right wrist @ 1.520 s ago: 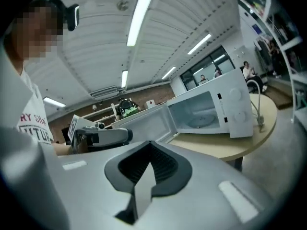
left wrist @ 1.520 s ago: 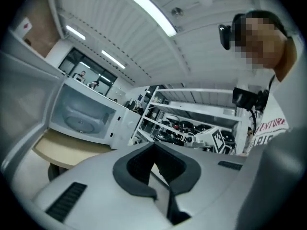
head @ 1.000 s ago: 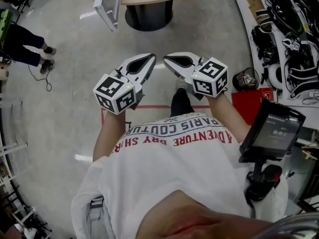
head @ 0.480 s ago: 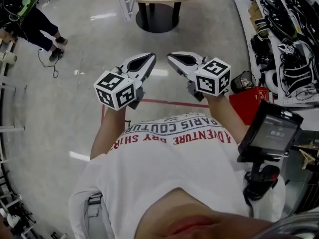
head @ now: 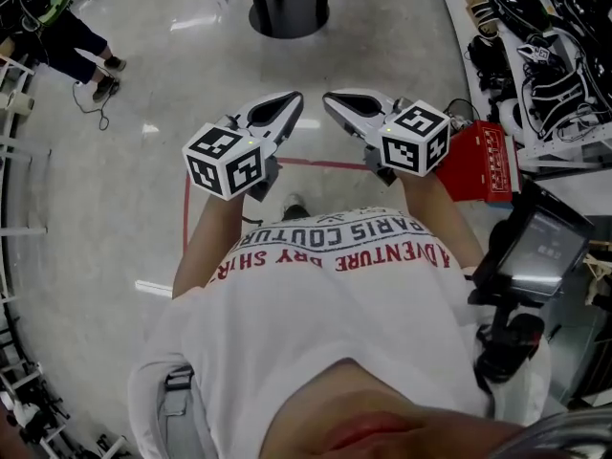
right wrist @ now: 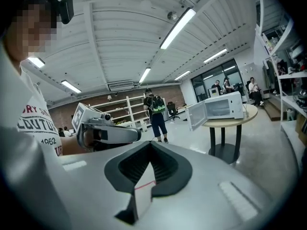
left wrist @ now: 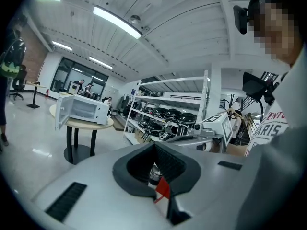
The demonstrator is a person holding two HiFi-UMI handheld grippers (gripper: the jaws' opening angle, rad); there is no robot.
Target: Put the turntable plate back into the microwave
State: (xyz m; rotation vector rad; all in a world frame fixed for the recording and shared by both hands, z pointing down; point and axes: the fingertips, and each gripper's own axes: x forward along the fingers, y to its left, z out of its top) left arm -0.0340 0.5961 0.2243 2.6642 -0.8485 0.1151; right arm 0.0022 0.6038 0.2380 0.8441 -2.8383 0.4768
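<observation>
Over a polished grey floor (head: 124, 208), a person in a white printed T-shirt (head: 316, 323) holds two grey hand-held tools side by side at chest height. The left tool (head: 293, 98) is clenched on nothing, its dark-padded jaws meeting at the tips. The right tool (head: 332, 98), just beside it, is clenched and empty as well. The two noses angle toward each other without touching. Each tool carries a white cube with black square markers at its rear: the left cube (head: 225, 161) and the right cube (head: 416, 139).

Well ahead of both tools stands the white microwave (left wrist: 82, 110), its door swung open. It sits on a round wood-topped worktop (left wrist: 96, 124) with a black pedestal. Whether the turntable plate lies inside cannot be told at this range.

Beneath the tools a red tape line (head: 325, 164) runs across the floor. A red box (head: 483, 161) sits just right of the right tool, and shelving loaded with black gear (head: 550, 46) lies farther right. A second person in dark trousers (head: 76, 41) stands well off to the left of the left tool. A black screen on a mount (head: 535, 247) hangs behind the right tool, at the wearer's side.
</observation>
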